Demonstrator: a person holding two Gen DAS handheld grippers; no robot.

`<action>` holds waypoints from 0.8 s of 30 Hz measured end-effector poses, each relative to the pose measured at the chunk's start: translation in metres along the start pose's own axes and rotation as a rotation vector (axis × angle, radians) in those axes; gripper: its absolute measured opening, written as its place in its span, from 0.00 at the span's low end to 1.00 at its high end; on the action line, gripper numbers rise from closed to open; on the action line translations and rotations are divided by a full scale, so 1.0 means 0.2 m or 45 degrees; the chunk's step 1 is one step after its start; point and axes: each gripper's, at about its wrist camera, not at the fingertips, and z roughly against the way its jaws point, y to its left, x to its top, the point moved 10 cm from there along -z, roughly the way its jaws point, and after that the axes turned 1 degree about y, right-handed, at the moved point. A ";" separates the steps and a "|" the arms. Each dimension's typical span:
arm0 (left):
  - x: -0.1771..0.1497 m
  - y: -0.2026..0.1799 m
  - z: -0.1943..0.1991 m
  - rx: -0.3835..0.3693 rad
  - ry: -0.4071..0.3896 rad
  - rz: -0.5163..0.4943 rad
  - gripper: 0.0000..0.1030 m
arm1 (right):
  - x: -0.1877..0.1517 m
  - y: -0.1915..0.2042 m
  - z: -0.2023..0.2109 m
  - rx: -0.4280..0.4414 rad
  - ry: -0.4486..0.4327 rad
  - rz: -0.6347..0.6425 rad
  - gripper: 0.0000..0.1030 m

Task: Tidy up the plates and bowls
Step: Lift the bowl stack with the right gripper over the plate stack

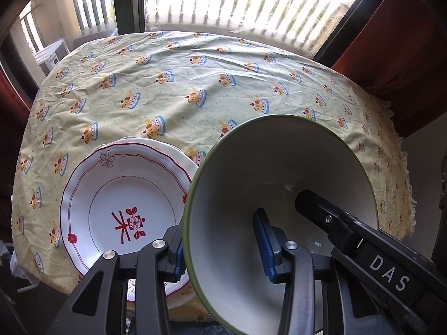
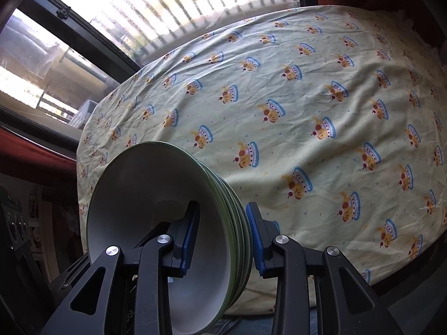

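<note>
My left gripper point(image 1: 220, 248) is shut on the rim of a stack of white bowls with green edges point(image 1: 265, 162), tipped on its side at the table's near edge. In the left wrist view my right gripper point(image 1: 307, 201) reaches into the bowl from the right. In the right wrist view my right gripper point(image 2: 223, 240) clamps the rims of the same nested bowl stack point(image 2: 145, 184), one pad inside, one outside. A stack of white plates with red trim and a flower motif point(image 1: 125, 201) lies flat on the table, left of the bowls.
The table carries a pale yellow cloth printed with basket motifs point(image 1: 195, 78), also seen in the right wrist view point(image 2: 321, 106). A window with a railing point(image 1: 223, 0) stands behind the table. Red-brown curtains hang at both sides.
</note>
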 end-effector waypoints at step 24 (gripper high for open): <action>-0.08 0.61 0.07 -0.032 0.077 0.071 0.39 | -0.23 0.58 -0.26 -0.043 0.062 0.000 0.36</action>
